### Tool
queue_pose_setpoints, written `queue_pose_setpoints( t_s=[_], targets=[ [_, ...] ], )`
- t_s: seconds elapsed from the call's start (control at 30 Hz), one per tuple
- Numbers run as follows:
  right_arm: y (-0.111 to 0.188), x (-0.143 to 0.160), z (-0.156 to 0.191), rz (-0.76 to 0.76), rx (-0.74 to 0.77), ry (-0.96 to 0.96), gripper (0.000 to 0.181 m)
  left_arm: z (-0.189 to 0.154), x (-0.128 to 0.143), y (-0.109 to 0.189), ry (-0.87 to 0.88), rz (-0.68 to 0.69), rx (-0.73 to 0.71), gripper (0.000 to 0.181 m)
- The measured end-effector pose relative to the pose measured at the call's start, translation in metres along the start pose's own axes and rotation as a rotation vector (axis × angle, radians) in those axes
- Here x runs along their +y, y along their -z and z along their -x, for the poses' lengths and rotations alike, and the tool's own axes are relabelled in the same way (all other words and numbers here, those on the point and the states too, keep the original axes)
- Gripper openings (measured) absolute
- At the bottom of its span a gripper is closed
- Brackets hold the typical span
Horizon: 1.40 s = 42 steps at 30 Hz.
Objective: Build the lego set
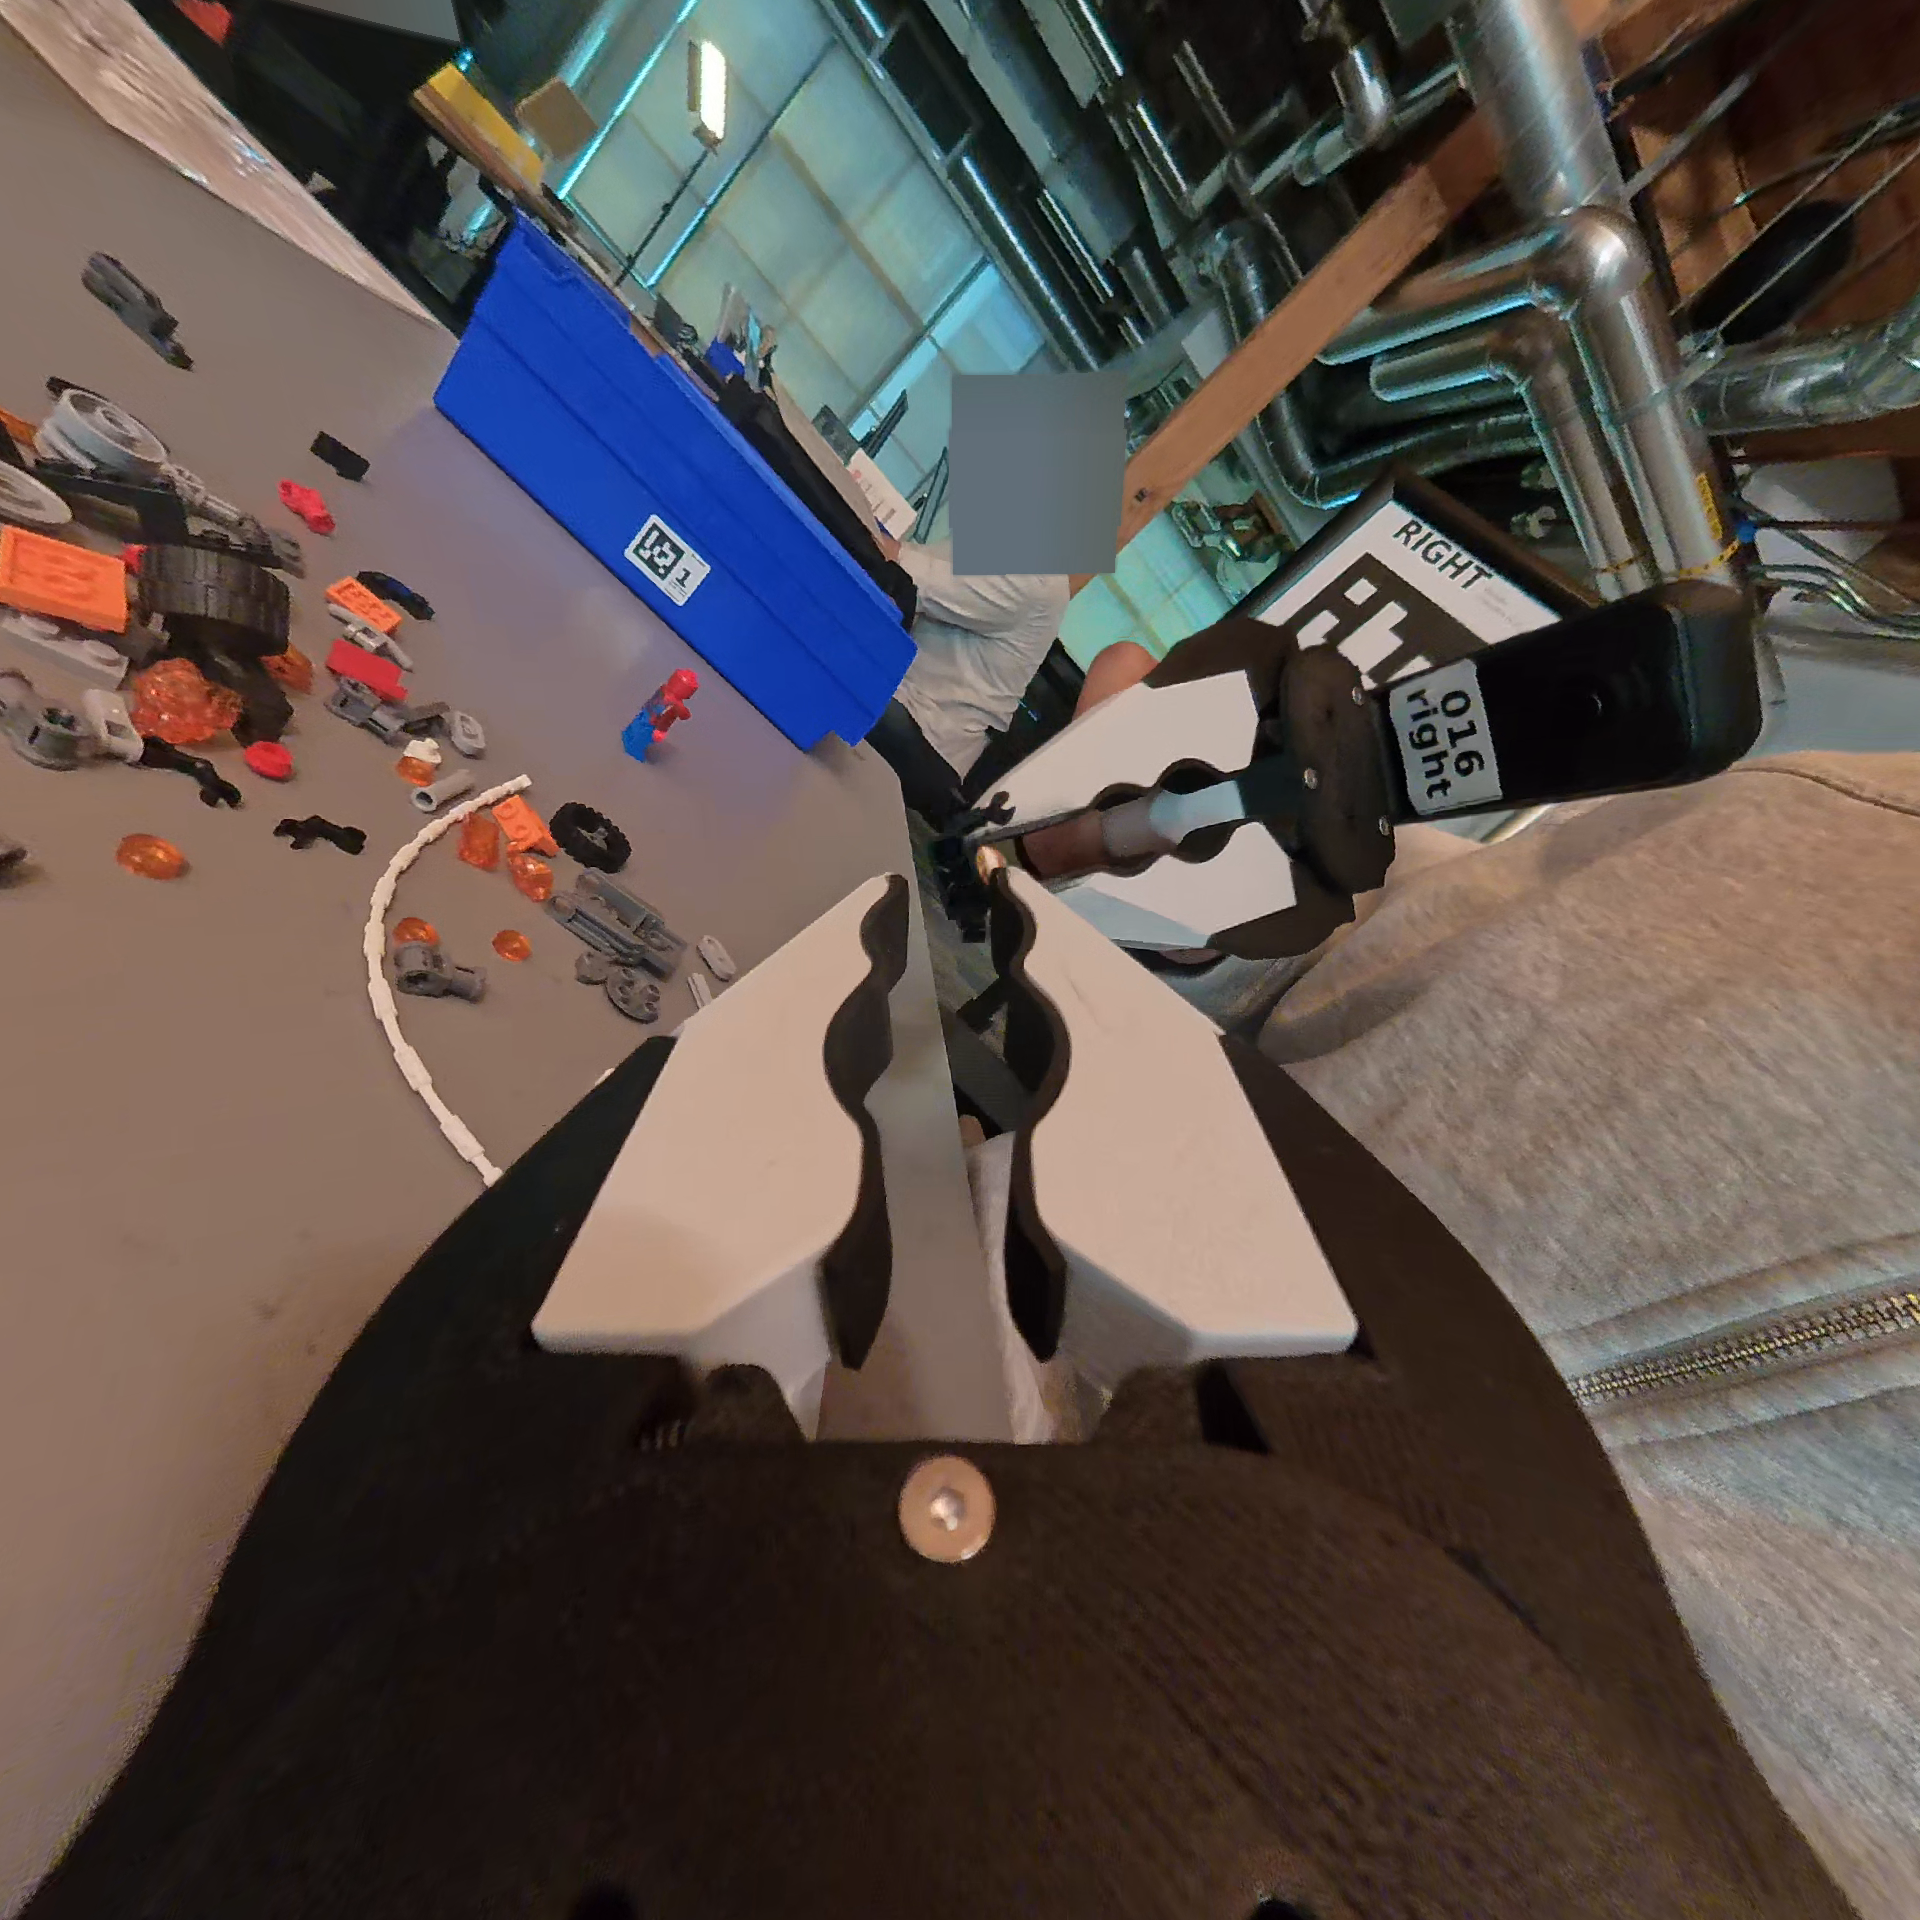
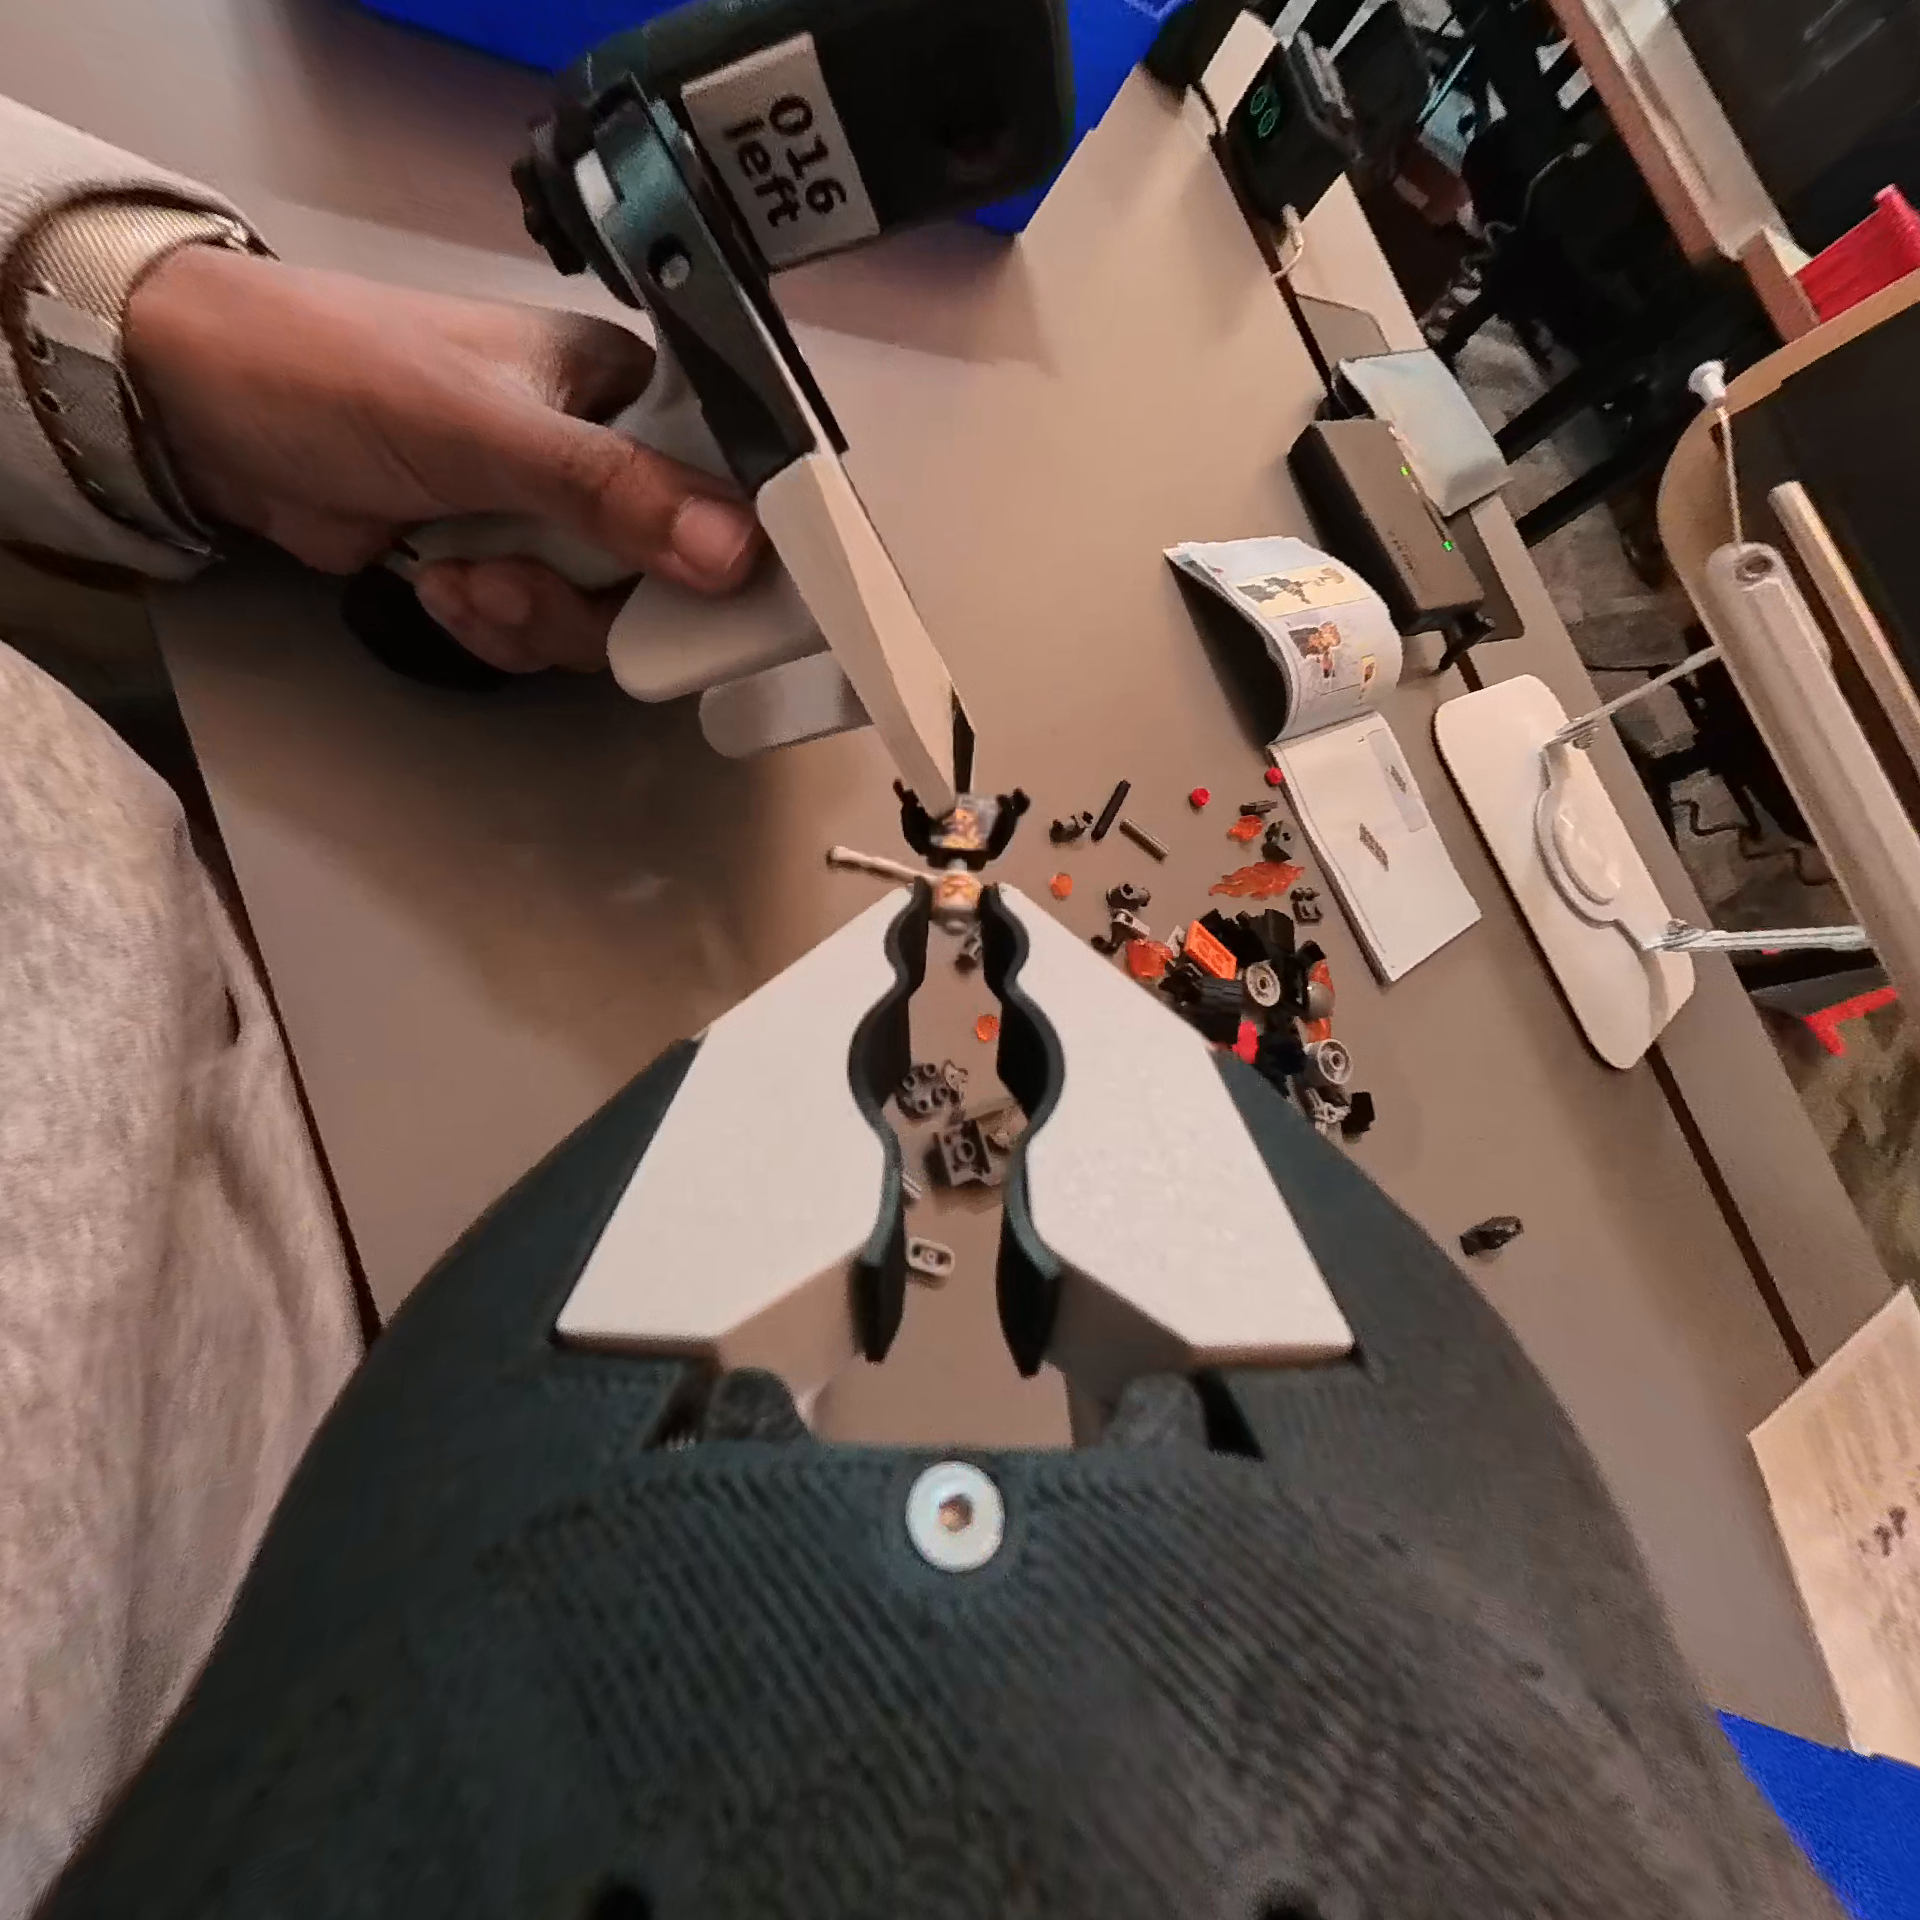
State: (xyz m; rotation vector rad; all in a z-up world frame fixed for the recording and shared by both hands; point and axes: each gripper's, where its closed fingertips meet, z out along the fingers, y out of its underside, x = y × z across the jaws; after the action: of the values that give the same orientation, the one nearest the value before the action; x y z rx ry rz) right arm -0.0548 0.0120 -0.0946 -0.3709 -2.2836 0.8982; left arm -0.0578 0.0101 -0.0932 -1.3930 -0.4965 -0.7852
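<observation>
My left gripper [image 1: 954,883] is shut on a small black minifigure body [image 2: 961,826] with its arms spread. In the right wrist view it comes down from above [image 2: 951,784]. My right gripper [image 2: 951,909] is shut on a pale minifigure piece with orange print [image 2: 956,894], pressed against the underside of the black body. A thin white bone-like bar [image 2: 862,860] sticks out to the left at the joint. In the left wrist view the right gripper [image 1: 987,826] meets my fingertips from the right, above the table's edge. The black body [image 1: 961,878] shows only partly there.
Loose orange, black, grey and red pieces [image 1: 208,623] lie on the grey table, with a white chain [image 1: 416,935], a red-and-blue minifigure [image 1: 660,717] and a blue bin [image 1: 665,488]. An open instruction booklet [image 2: 1309,644] and a white pad [image 2: 1538,862] lie further right. A hand [image 2: 416,447] holds the left gripper. The tips of both grippers are at nearly the same place.
</observation>
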Motion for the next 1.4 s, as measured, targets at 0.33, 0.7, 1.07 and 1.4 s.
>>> queue_pose_setpoints(
  t_s=[0.33,0.7,1.07,1.4],
  targets=[
    [0.010,-0.006,0.002,-0.071,0.028,-0.036,0.009,0.000,0.002,-0.001,-0.004,0.010,-0.002,0.006],
    [0.023,-0.016,-0.011,-0.138,0.103,-0.007,0.009,-0.018,-0.005,0.001,0.135,-0.044,0.205,0.022],
    [0.017,-0.022,-0.004,-0.156,0.133,0.072,0.009,-0.021,-0.005,0.001,0.178,-0.049,0.251,0.018],
    [0.016,-0.024,-0.002,-0.164,0.174,0.145,0.008,-0.019,-0.006,0.001,0.206,-0.059,0.253,0.008]
  ],
)
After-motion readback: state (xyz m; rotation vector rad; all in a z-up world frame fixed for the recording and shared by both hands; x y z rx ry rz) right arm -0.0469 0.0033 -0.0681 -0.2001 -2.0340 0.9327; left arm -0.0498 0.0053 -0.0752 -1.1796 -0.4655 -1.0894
